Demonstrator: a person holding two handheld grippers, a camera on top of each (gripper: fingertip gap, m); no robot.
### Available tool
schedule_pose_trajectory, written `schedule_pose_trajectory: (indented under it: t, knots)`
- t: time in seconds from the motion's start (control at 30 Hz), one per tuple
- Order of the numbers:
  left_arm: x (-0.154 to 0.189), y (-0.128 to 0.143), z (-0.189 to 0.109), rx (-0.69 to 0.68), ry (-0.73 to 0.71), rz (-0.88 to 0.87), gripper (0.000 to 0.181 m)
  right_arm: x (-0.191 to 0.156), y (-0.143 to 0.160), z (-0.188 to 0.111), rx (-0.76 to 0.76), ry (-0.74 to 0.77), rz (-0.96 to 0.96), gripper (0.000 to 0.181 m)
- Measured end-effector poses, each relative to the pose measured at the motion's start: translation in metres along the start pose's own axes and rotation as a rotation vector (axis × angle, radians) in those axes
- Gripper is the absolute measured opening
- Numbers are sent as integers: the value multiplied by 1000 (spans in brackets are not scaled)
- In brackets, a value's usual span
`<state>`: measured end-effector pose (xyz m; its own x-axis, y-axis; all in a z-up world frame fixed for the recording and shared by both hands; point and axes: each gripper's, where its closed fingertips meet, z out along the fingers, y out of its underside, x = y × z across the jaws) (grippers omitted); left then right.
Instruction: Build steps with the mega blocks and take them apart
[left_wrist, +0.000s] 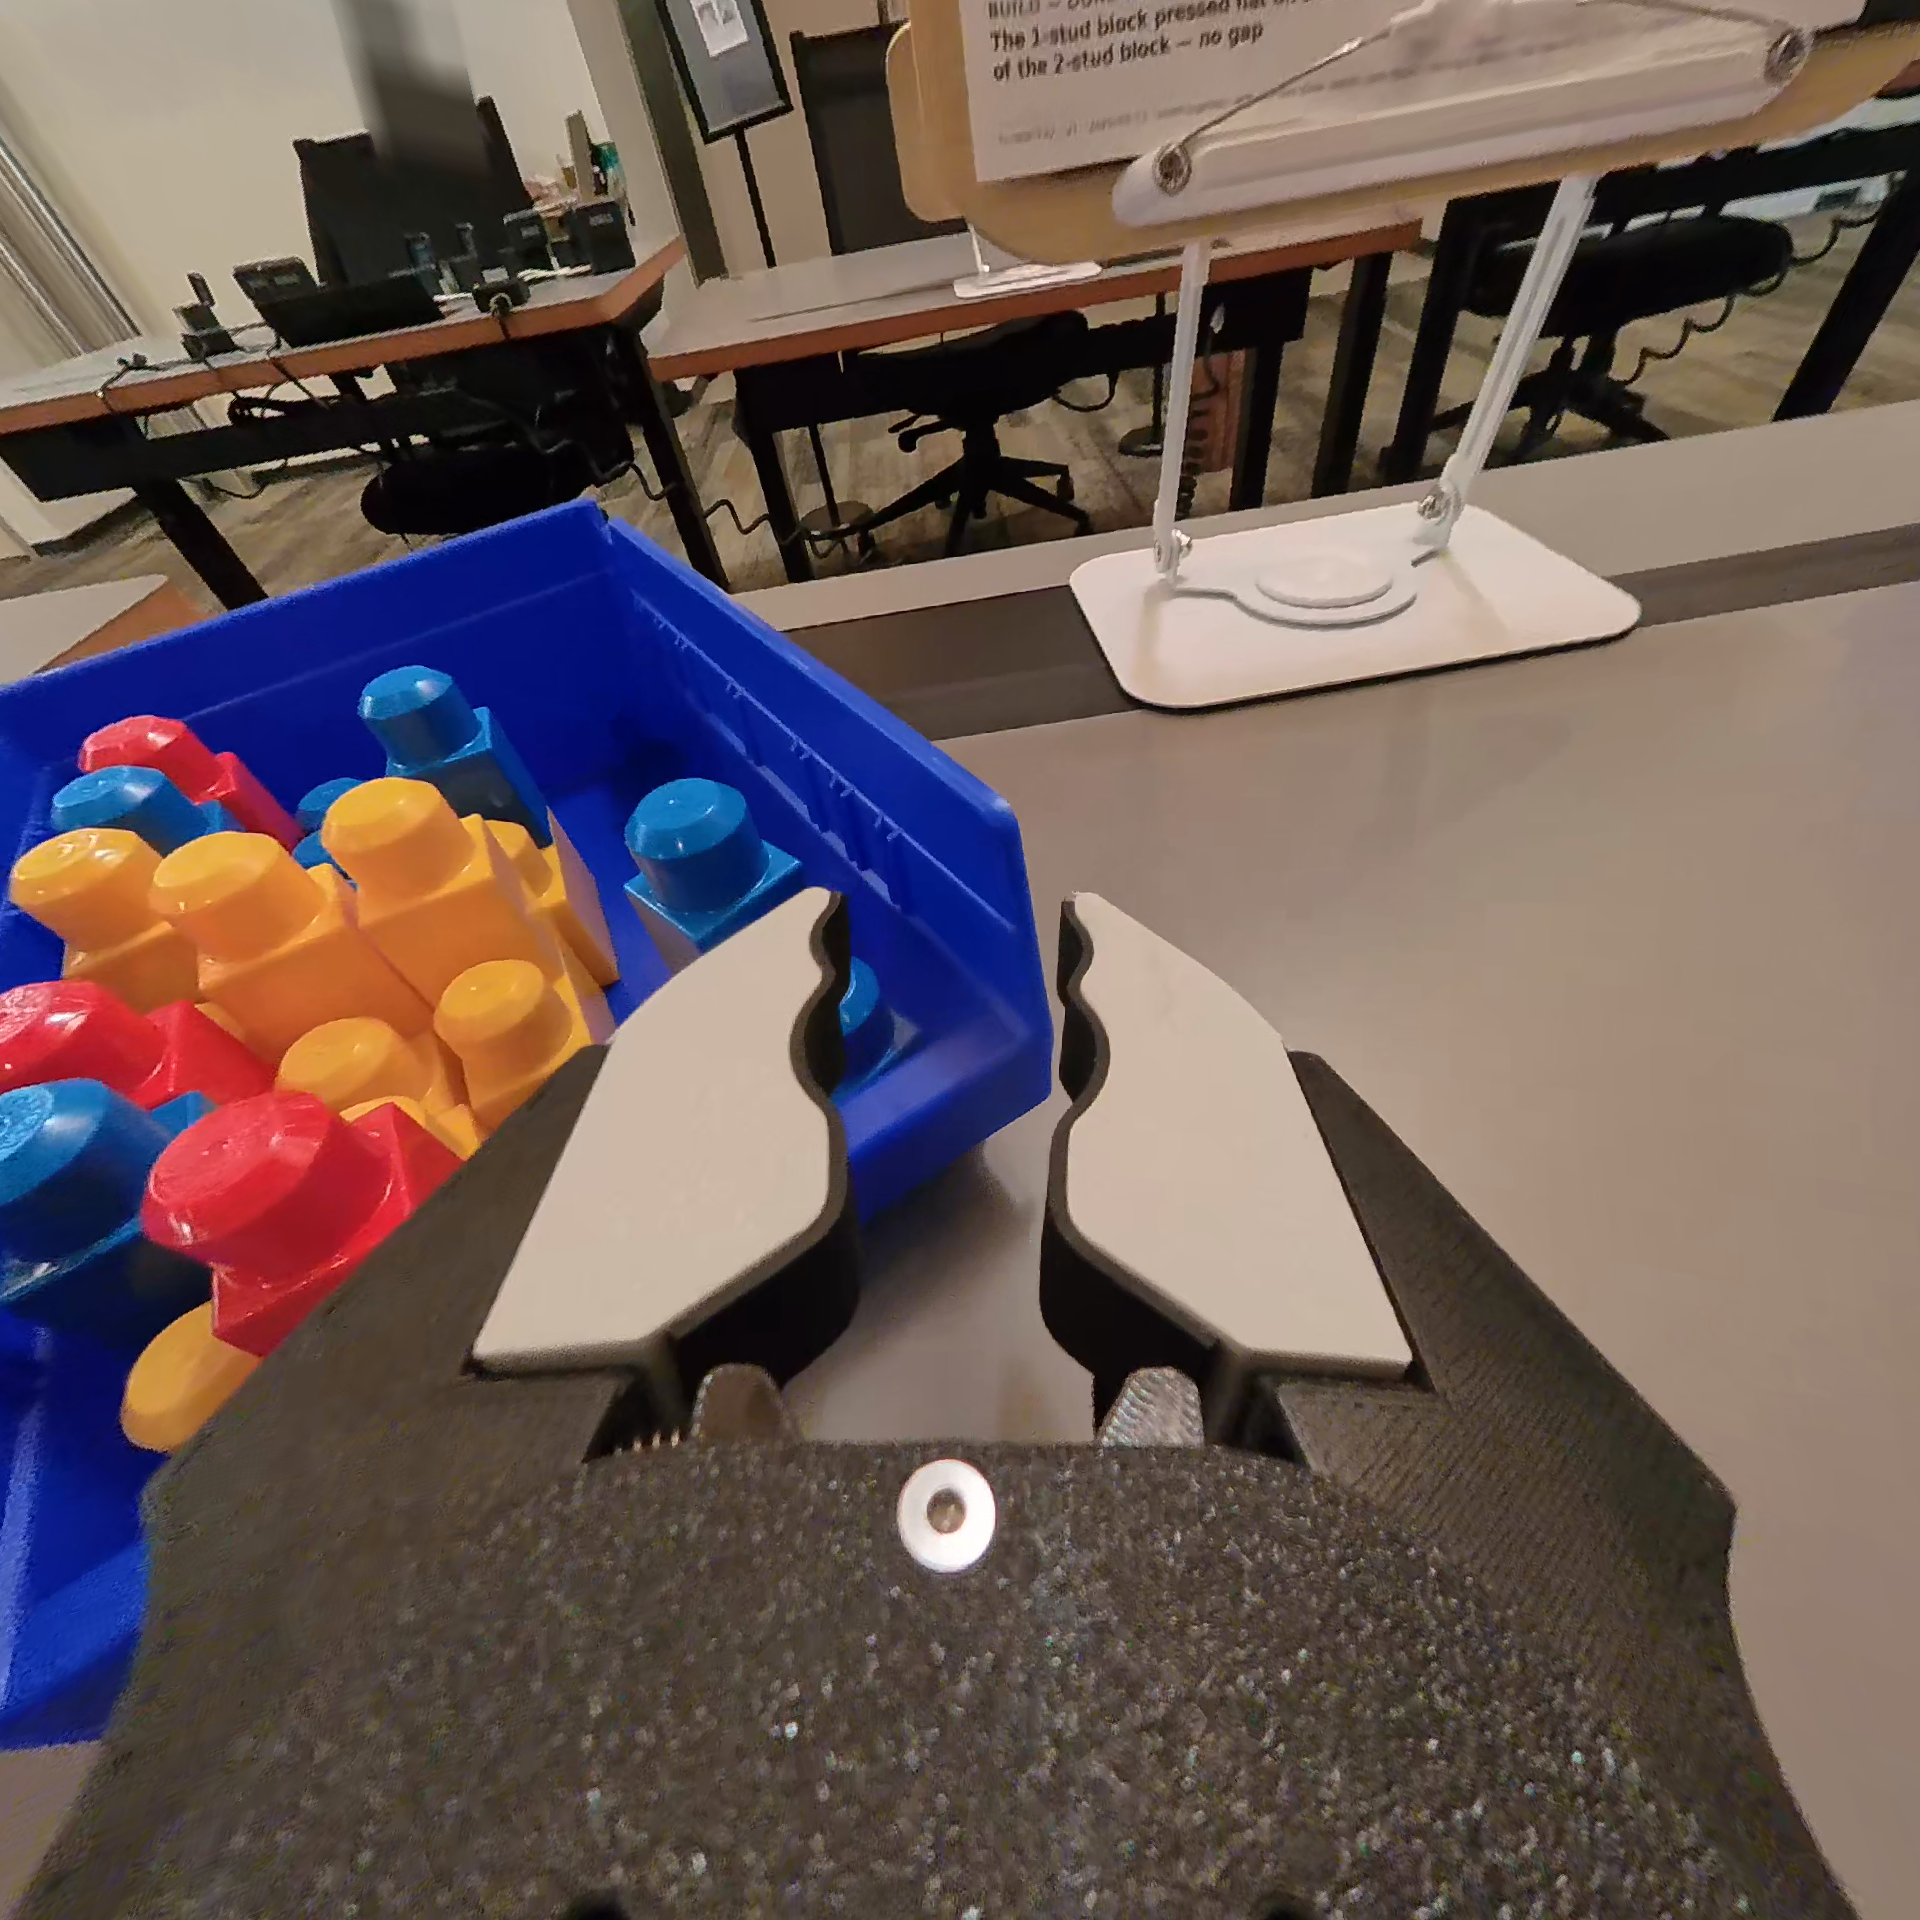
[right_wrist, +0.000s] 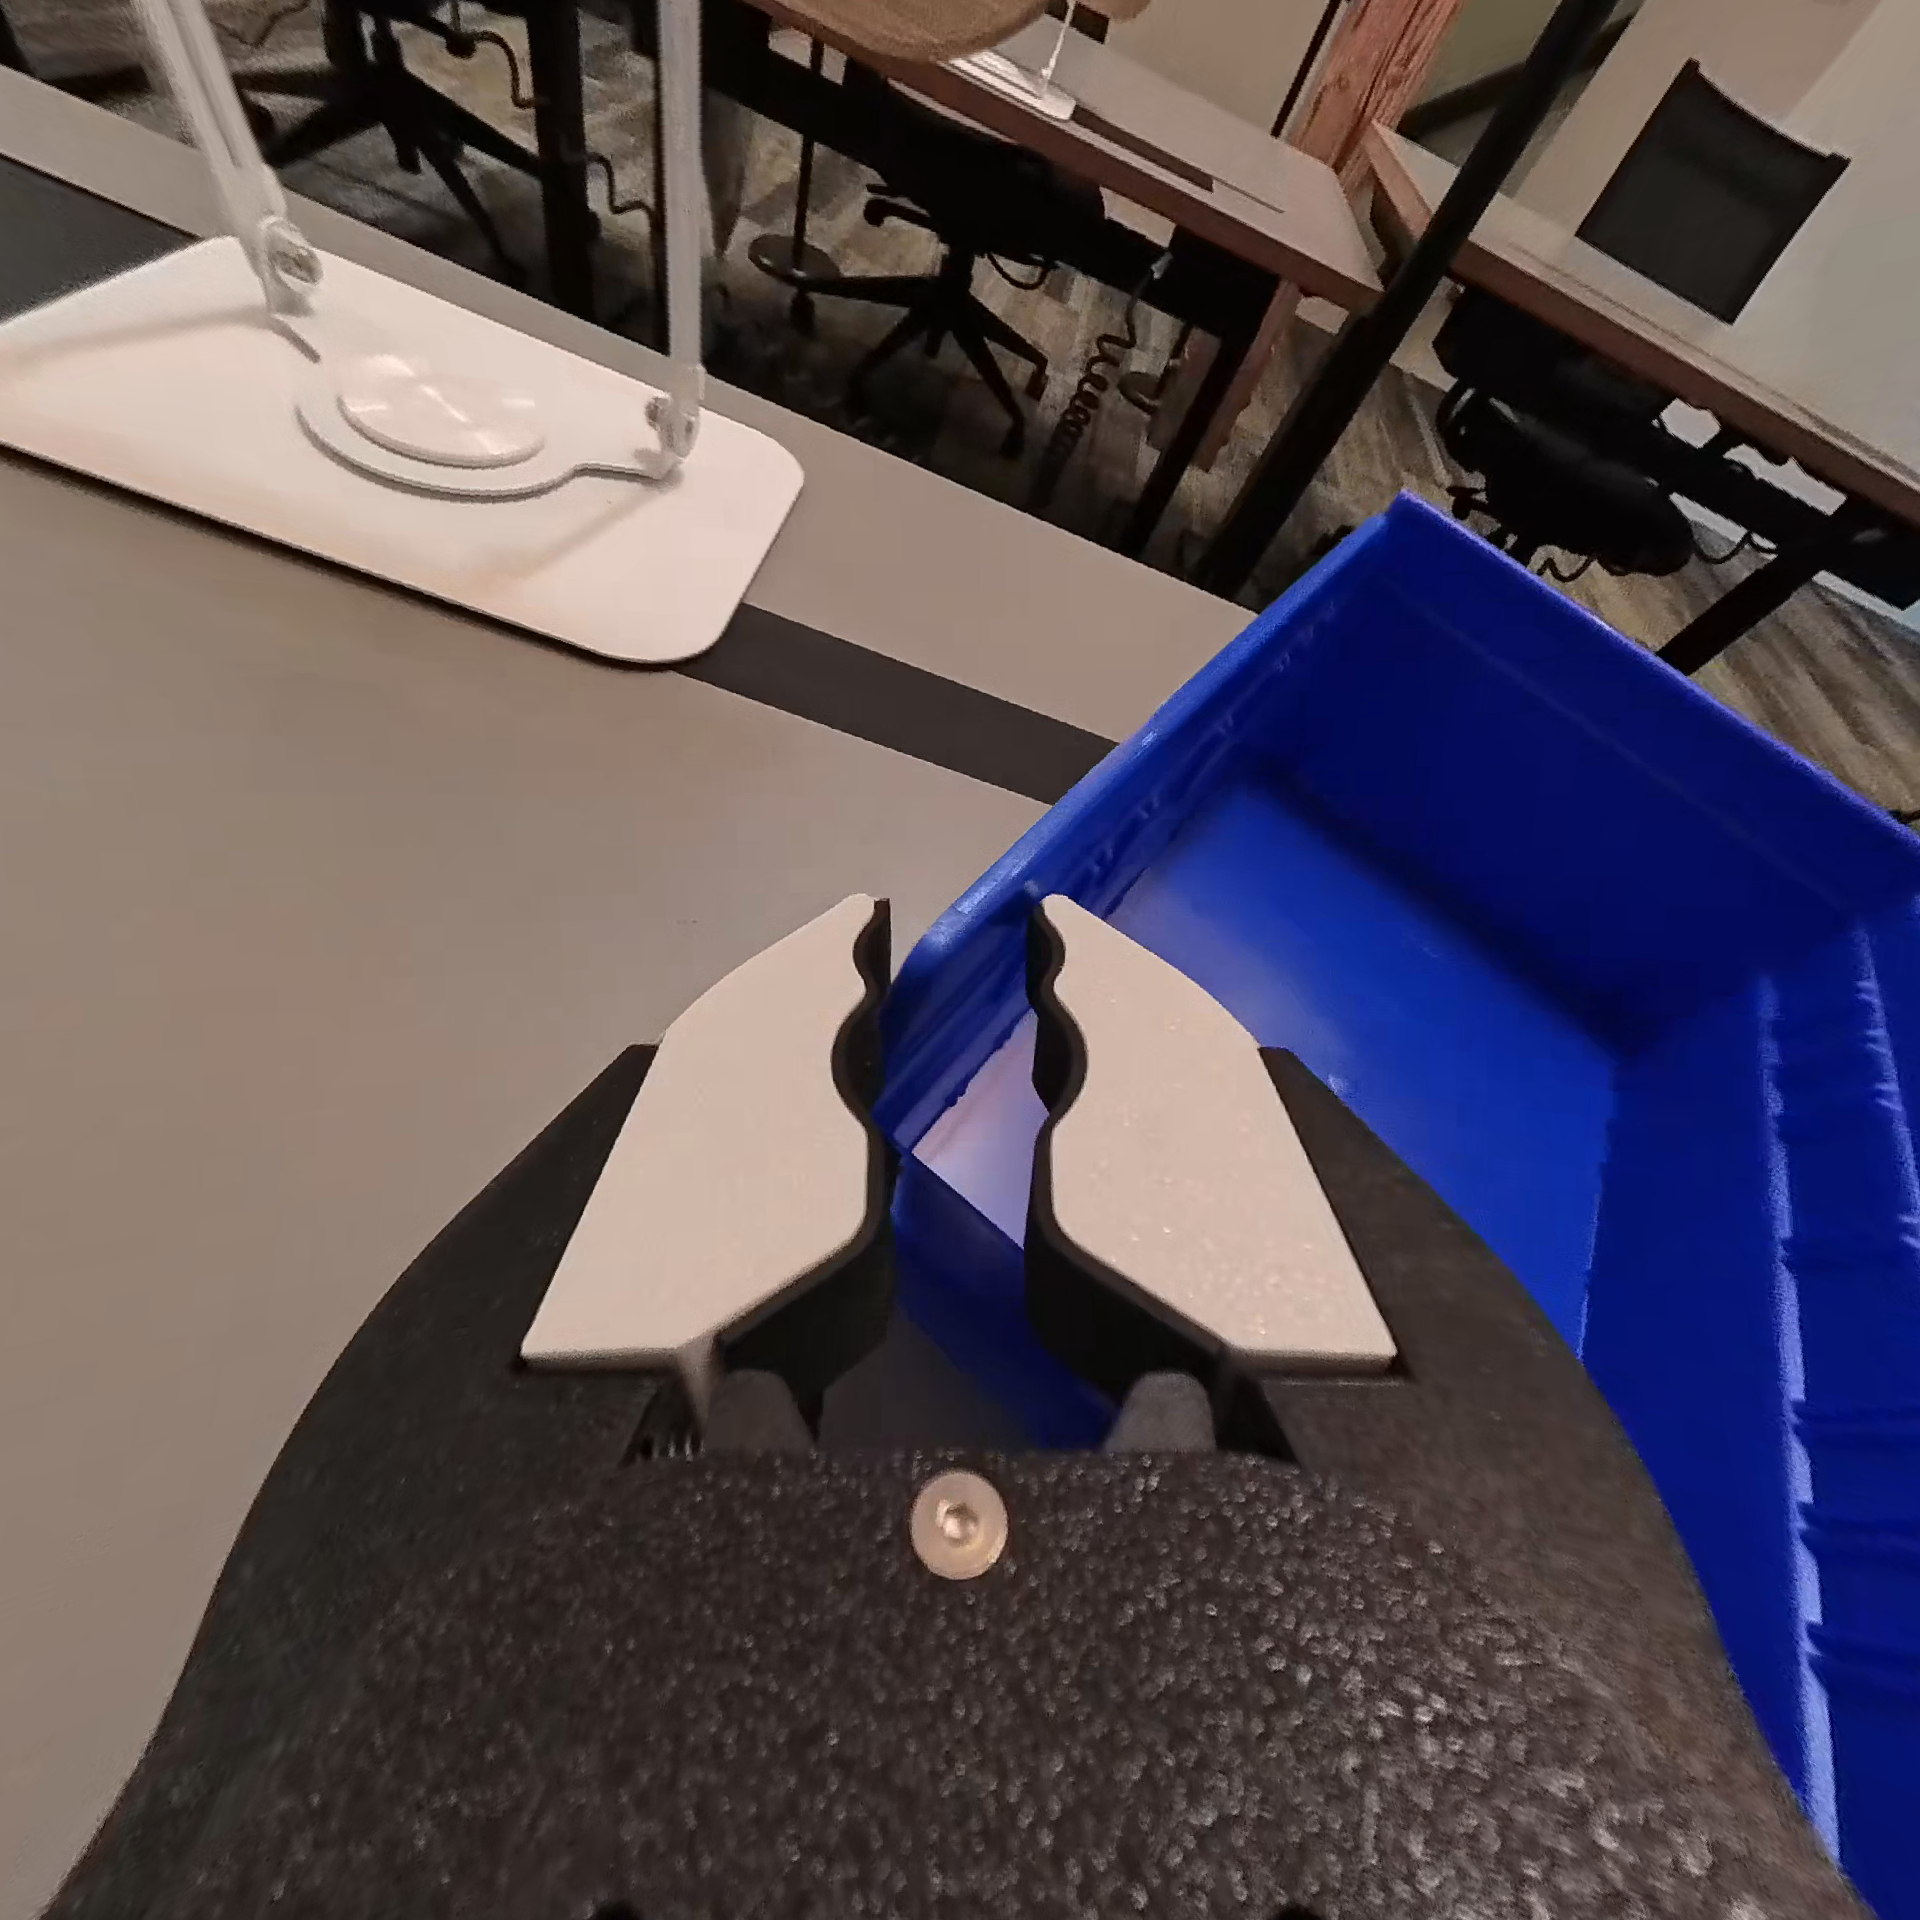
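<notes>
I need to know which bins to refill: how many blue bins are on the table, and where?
2. One blue bin, holding blocks, sits just left of the left gripper. The other blue bin, seemingly empty, is at the right gripper, its corner between the fingers. More may lie outside both views.

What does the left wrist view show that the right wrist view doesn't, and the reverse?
Only the left wrist view shows the blue bin of blocks, heaped with red, yellow and blue mega blocks, the open left tongs beside its corner, and a clipboard held above on the stand.

Only the right wrist view shows an empty blue bin, with the open right tongs straddling its near corner.

Both share the grey table and the white stand base.
</notes>
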<state>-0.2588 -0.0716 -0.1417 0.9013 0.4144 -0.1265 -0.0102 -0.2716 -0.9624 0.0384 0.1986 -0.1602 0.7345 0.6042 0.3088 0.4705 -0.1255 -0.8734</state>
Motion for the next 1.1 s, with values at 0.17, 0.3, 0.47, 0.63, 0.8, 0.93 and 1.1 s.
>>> schedule_pose_trajectory:
  t: [0.17, 0.3, 0.47, 0.63, 0.8, 0.93, 1.1]
  knots:
    - [4, 7, 10, -45, 7, 36, 35, -8, -2, -2, 18, -25, -4, 25]
    - [11, 15, 30, -107, 7, 103, 28, -6, -7, -7, 54, -34, 17, 26]
    - [7, 17, 43, -134, -24, 146, 21, -2, -19, -24, 119, -47, 39, 26]
    - [2, 14, 57, -144, -43, 195, 21, 1, -16, -31, 129, -60, 44, 29]
    - [-1, 11, 73, -146, -43, 243, 22, 3, -16, -36, 140, -70, 48, 30]
    - [-2, 8, 86, -142, -28, 273, 23, 3, -16, -36, 143, -74, 48, 30]
    - [-2, 4, 100, -134, -10, 295, 23, 4, -15, -37, 143, -80, 58, 30]
